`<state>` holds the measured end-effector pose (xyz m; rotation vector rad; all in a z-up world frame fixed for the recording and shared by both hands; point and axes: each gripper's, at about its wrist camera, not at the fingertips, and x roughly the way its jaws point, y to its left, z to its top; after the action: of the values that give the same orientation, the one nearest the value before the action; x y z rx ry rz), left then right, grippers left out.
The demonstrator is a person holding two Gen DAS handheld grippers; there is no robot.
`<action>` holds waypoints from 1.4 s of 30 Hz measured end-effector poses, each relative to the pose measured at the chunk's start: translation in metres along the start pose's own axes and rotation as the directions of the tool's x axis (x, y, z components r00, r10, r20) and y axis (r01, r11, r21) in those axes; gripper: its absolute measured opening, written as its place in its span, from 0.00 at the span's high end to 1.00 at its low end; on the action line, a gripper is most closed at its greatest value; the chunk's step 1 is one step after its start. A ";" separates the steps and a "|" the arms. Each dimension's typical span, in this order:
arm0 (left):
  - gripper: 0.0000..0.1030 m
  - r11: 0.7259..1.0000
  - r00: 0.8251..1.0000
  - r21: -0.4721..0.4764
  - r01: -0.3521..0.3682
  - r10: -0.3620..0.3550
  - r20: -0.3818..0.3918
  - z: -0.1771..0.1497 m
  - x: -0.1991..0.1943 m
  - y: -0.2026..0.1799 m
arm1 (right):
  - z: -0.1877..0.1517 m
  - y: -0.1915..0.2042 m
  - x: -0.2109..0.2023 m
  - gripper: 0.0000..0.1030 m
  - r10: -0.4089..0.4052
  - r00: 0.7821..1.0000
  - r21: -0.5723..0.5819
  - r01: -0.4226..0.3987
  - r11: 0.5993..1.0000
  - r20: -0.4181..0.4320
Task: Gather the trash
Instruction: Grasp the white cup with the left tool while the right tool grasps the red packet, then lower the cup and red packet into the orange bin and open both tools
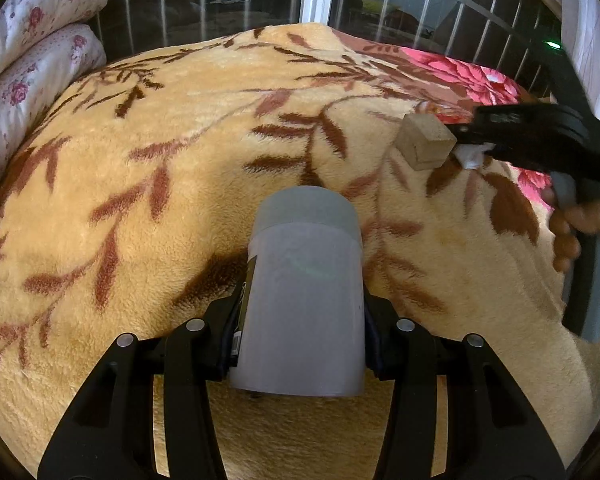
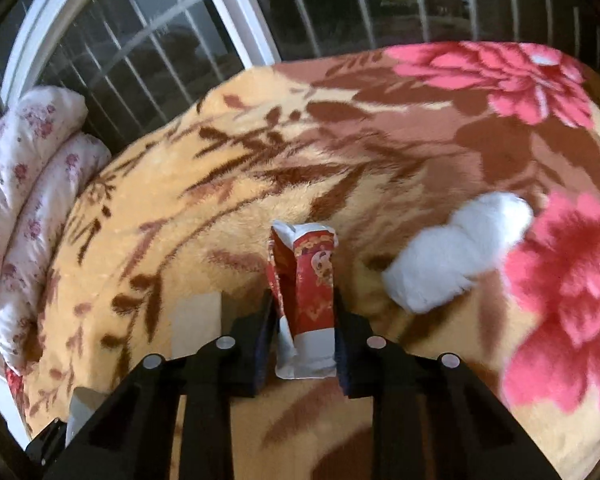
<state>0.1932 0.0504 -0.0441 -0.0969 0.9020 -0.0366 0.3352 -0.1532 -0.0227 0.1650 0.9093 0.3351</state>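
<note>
Red wrapper (image 2: 312,280) pinched in right hand-held gripper (image 2: 302,320)

A home bedroom. A bed is covered by a plush tan blanket (image 1: 148,208) with brown leaf and pink flower patterns; folded floral quilts (image 1: 32,52) lie at one side; a barred window (image 2: 140,52) stands behind.

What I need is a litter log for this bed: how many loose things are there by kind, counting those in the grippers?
Cup: 1, clamped in the left gripper
Wrapper: 1, red and white, clamped in the right gripper
Tissue: 1, white, crumpled
Block: 1, tan
Total: 4
</note>
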 end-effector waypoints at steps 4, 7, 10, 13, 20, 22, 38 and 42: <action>0.54 1.000 1.000 -0.002 0.001 -0.001 0.006 0.000 -0.001 0.000 | -0.030 0.000 -0.049 0.74 -0.008 0.993 -0.049 0.014 0.999 0.117; 0.55 1.000 1.000 -0.002 0.003 -0.003 0.029 -0.001 -0.007 0.000 | -0.060 0.003 -0.085 0.74 -0.009 0.985 -0.094 0.025 0.995 0.170; 0.55 1.000 0.996 0.014 0.021 -0.022 0.085 -0.006 -0.029 -0.004 | -0.102 0.003 -0.126 0.74 0.017 0.979 -0.123 0.008 0.992 0.201; 0.55 0.996 0.990 0.023 0.082 -0.085 0.115 -0.019 -0.057 -0.008 | -0.148 0.007 -0.165 0.73 0.034 0.973 -0.175 0.007 0.985 0.228; 0.55 0.984 0.977 0.138 0.114 -0.136 0.162 -0.081 -0.132 -0.033 | -0.254 0.021 -0.239 0.72 0.060 0.960 -0.324 0.034 0.945 0.274; 0.55 0.979 0.975 0.162 0.120 -0.147 0.167 -0.097 -0.146 -0.038 | -0.277 0.021 -0.250 0.72 0.080 0.961 -0.334 0.014 0.943 0.265; 0.55 0.901 0.989 0.407 0.149 -0.127 -0.082 -0.258 -0.144 -0.075 | -0.398 0.014 -0.207 0.72 0.077 0.987 -0.353 -0.122 0.928 -0.138; 0.55 0.890 0.965 0.406 0.208 -0.119 -0.233 -0.275 -0.101 -0.078 | -0.409 0.008 -0.167 0.72 0.031 0.966 -0.323 -0.116 0.939 -0.256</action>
<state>-0.0844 -0.0386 -0.1268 0.2466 1.0690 -0.4097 -0.0864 -0.2050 -0.1447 -0.1631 1.0796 0.5857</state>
